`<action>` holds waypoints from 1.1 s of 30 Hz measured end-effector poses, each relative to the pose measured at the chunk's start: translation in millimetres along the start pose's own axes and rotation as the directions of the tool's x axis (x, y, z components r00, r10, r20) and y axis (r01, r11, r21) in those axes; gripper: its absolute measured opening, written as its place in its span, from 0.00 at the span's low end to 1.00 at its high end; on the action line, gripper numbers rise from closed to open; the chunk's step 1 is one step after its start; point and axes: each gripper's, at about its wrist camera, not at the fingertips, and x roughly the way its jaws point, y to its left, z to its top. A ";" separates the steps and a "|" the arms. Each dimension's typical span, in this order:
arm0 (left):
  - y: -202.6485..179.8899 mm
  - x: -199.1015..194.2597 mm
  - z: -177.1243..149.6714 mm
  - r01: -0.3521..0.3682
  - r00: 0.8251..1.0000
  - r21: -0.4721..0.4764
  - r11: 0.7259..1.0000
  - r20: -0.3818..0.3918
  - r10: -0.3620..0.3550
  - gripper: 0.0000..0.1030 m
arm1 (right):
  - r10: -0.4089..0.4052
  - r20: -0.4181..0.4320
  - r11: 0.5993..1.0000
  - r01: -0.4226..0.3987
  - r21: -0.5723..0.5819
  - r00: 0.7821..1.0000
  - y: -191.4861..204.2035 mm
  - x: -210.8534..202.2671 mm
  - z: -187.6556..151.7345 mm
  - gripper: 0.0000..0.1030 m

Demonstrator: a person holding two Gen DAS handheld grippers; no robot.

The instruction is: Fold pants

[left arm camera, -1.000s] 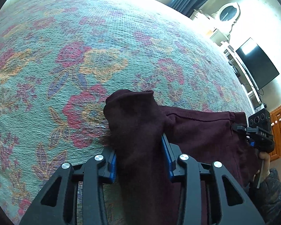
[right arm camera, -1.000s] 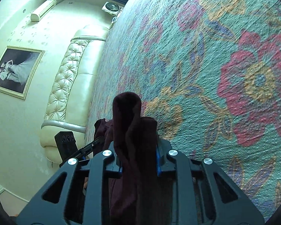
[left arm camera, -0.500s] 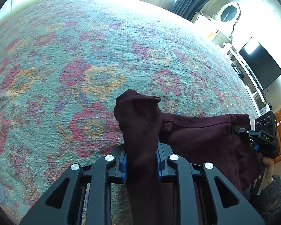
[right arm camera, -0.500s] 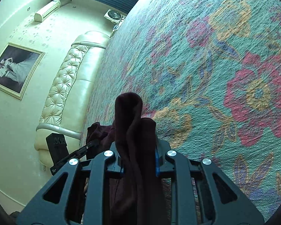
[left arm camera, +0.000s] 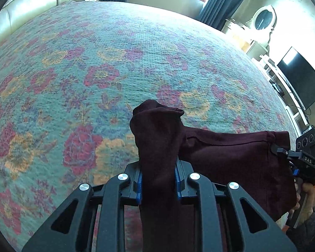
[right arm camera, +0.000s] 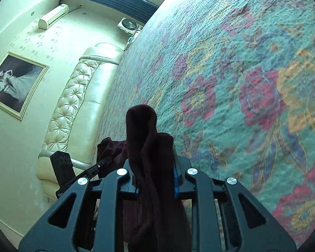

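In the left wrist view, a bunched corner of the maroon pants (left arm camera: 157,147) is pinched in the left tool (left arm camera: 157,180), its jaws narrowed onto the cloth. The fabric is stretched rightwards above the floral bedspread (left arm camera: 94,63) to the right tool (left arm camera: 292,163). A television (left arm camera: 300,82) and a mirror (left arm camera: 263,19) are seen only here.

In the right wrist view, another corner is clamped in that tool, hiding its pads. A tufted headboard (right arm camera: 73,109), a framed photograph (right arm camera: 14,84) and the left tool's body are shown.
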 end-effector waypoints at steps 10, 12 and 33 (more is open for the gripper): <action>15.9 44.8 26.8 -0.041 0.998 -0.017 0.999 -0.055 0.040 0.23 | -0.021 -0.013 0.997 0.022 0.077 1.000 -34.7 33.6 24.0 0.20; 17.0 46.9 23.9 -0.043 0.998 -0.011 0.999 -0.051 0.042 0.24 | -0.012 -0.013 0.996 0.013 0.088 1.000 -40.1 35.4 24.3 0.20; 33.3 48.9 15.7 0.014 1.000 -0.048 0.999 -0.012 -0.014 0.32 | 0.036 -0.017 0.995 -0.035 0.091 0.999 -57.5 32.5 26.2 0.21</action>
